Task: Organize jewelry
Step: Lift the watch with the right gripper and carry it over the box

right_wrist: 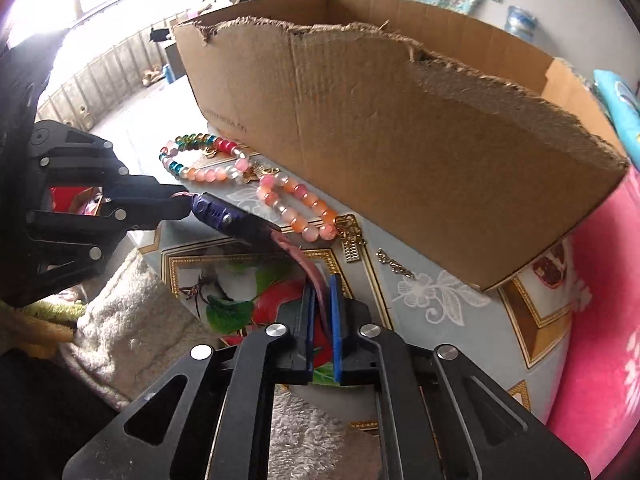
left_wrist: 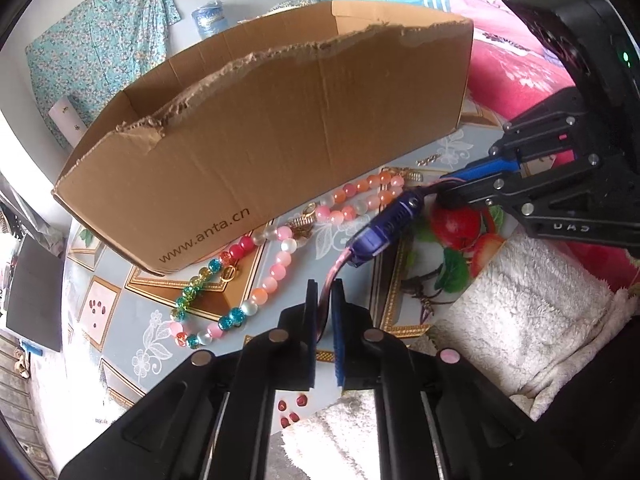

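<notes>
Left wrist view: left tool [left_wrist: 323, 292] has its two pads pressed together on the pink strap end of a watch [left_wrist: 390, 216] with a purple body. Right tool [left_wrist: 446, 192] comes in from the right of that view and pinches the other end of the same watch. In the right wrist view it mirrors: right tool [right_wrist: 322, 288] nips the pink strap, left tool [right_wrist: 182, 204] grips by the purple body. So both tools are clamped on one watch, held just above the tabletop [left_wrist: 120, 332], near the front wall of the cardboard box [left_wrist: 280, 120].

Bead strings [left_wrist: 280, 240] lie on the tabletop against the foot of the box, right under and beside the watch. Small gold chain bits [right_wrist: 394, 266] sit nearby, and a gold charm [right_wrist: 352, 246] at the end of the orange beads. White fluffy towel [left_wrist: 528, 312] at the near edge.

Risks, as I judge them:
- Two grips on one thin strap: if the hands pull apart or twist unevenly, the strap can slip out of a pad or the watch can snap sideways and drop.
- Each grip is at the very tip of the pads, so the hold looks shallow; a quick lift could lose it.
- Box wall is tall with a torn top edge; carrying the watch over too low could catch the strap on it or nudge the box.
- A dangling strap end could drag the beads or hook the gold charm and pull them off the tabletop.
</notes>
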The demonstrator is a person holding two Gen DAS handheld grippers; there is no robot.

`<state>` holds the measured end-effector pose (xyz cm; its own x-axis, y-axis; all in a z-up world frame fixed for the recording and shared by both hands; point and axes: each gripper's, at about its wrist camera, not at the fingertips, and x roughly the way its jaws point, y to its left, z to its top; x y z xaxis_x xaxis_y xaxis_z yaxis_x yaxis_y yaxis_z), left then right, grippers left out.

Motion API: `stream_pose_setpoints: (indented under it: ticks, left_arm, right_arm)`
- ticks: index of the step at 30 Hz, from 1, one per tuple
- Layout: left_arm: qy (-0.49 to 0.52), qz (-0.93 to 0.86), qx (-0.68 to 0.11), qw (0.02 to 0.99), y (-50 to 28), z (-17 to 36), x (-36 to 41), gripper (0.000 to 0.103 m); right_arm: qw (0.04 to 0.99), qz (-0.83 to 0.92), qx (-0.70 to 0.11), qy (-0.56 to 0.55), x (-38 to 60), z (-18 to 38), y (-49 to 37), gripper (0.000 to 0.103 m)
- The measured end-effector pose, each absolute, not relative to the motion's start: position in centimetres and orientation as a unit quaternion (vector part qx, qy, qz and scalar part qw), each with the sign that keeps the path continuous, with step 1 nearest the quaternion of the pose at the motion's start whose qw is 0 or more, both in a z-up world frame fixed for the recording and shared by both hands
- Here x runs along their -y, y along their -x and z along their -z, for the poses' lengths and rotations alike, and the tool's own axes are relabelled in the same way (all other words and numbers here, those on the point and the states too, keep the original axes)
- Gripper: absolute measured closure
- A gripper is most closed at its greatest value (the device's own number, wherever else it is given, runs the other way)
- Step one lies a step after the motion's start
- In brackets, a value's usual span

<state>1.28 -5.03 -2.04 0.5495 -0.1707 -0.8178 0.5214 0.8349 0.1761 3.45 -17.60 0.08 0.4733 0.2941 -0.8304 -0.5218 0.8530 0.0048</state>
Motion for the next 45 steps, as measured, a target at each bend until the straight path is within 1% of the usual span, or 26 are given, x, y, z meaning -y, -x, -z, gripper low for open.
stream_pose_setpoints:
  ticks: [1, 7, 15, 19, 24, 26, 28, 32, 38, 43, 45]
  left_arm:
    - [-0.203, 0.202, -0.426, 0.858, -1.0, 1.8, 5.1, 0.100]
    - [-0.199, 0.199, -0.397, 0.873, 0.8, -0.7, 5.4, 0.100]
    - [-0.190, 0.187, -0.337, 0.903, 2.6, -6.2, 4.9, 0.100]
    - [-0.181, 0.181, -0.310, 0.916, 1.8, -9.3, 4.4, 0.100]
    - [-0.181, 0.168, -0.285, 0.926, -0.8, -12.3, 4.0, 0.100]
    - [-0.175, 0.168, -0.287, 0.927, -2.7, -13.0, 3.9, 0.100]
    - [-0.166, 0.166, -0.300, 0.925, -5.1, -13.4, 3.3, 0.100]
    - [-0.126, 0.174, -0.363, 0.907, -11.0, -13.0, 2.1, 0.100]
    - [-0.091, 0.177, -0.480, 0.854, -19.7, -8.9, 1.6, 0.100]
    - [-0.114, 0.160, -0.537, 0.820, -24.3, -5.7, 1.8, 0.100]
    - [-0.125, 0.153, -0.562, 0.803, -25.8, -4.5, 2.0, 0.097]
  right_arm:
    - [0.852, -0.239, -0.450, 0.122, 17.7, -0.4, -3.2, 0.101]
    - [0.868, -0.230, -0.424, 0.119, 18.1, -3.1, -1.0, 0.102]
    - [0.895, -0.230, -0.367, 0.110, 17.8, -8.5, 1.0, 0.102]
    - [0.906, -0.234, -0.334, 0.112, 17.5, -11.8, -0.1, 0.102]
    - [0.907, -0.244, -0.325, 0.109, 17.0, -13.2, -3.7, 0.102]
    - [0.901, -0.252, -0.340, 0.100, 17.1, -13.7, -6.6, 0.102]
    - [0.885, -0.268, -0.371, 0.081, 17.3, -13.4, -9.5, 0.102]
    - [0.846, -0.284, -0.447, 0.054, 16.8, -12.0, -14.9, 0.102]
    - [0.773, -0.283, -0.567, 0.037, 15.4, -7.4, -22.3, 0.102]
    - [0.719, -0.275, -0.638, 0.024, 14.6, -3.9, -27.0, 0.102]
    - [0.704, -0.264, -0.659, 0.021, 14.4, -2.5, -28.6, 0.102]
